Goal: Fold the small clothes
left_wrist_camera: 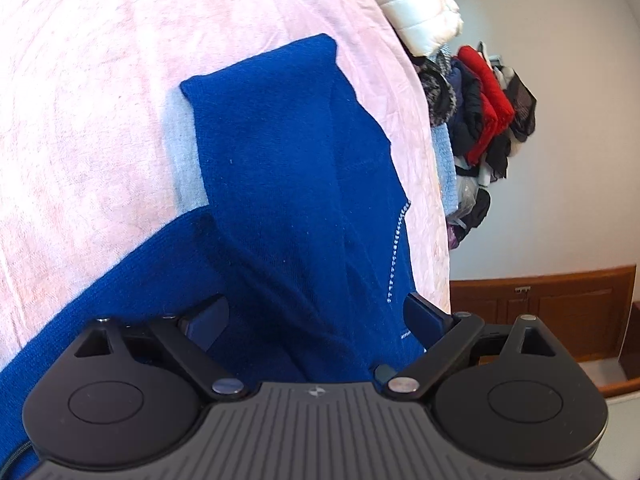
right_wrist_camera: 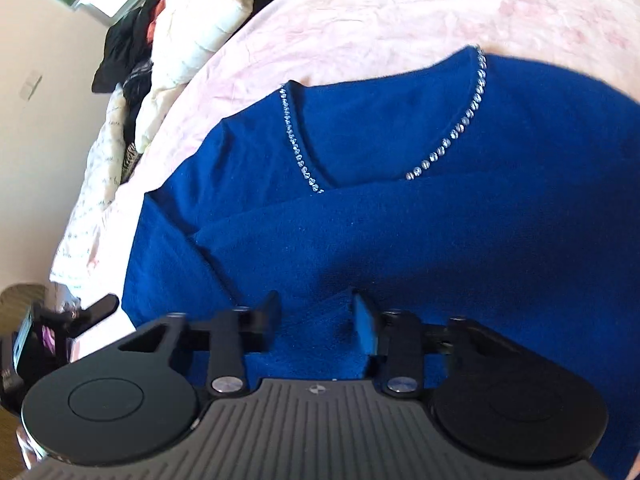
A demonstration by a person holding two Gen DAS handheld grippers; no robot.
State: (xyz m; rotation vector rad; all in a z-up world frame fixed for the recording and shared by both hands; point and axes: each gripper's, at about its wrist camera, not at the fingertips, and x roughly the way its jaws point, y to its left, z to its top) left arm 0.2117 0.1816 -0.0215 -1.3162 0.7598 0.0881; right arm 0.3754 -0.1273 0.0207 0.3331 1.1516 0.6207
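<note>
We have a blue sweater (right_wrist_camera: 400, 220) spread on the bed (left_wrist_camera: 80, 100), over its pink sheet, w/ the rhinestone neckline (right_wrist_camera: 460, 132) lying past the right hand-held gripper (right_wrist_camera: 316, 320), toward the far edge of the sweater. A sleeve (left_wrist_camera: 272, 128) is already laid across the body of the sweater, its cuff end pointing away from us; a strip of grey fabric (left_wrist_camera: 182, 152) peeks out beside that sleeve.

Grippers: the left hand-held gripper (left_wrist_camera: 316, 312) stands wide, low over the sweater's lower part, its fingers apart w/ cloth between them but not pinched as far as we can see. The right one reads as closed down — the blue pads look set narrow w/ a ridge of knit bunched between them, so we judge it's holding a fold of the sweater.

Handling, as we judge it: soft, light, floppy knit — no stiffness, so it'll sag and drag if lifted from one point. Fuzzy surface should grip fine. Best to take it at a hem or shoulder edge, both sides together, and stay off the rhinestones, which could snag.

A pile of clothes (left_wrist_camera: 480, 112) sits beyond the bed's edge, well apart from the sweater.
</note>
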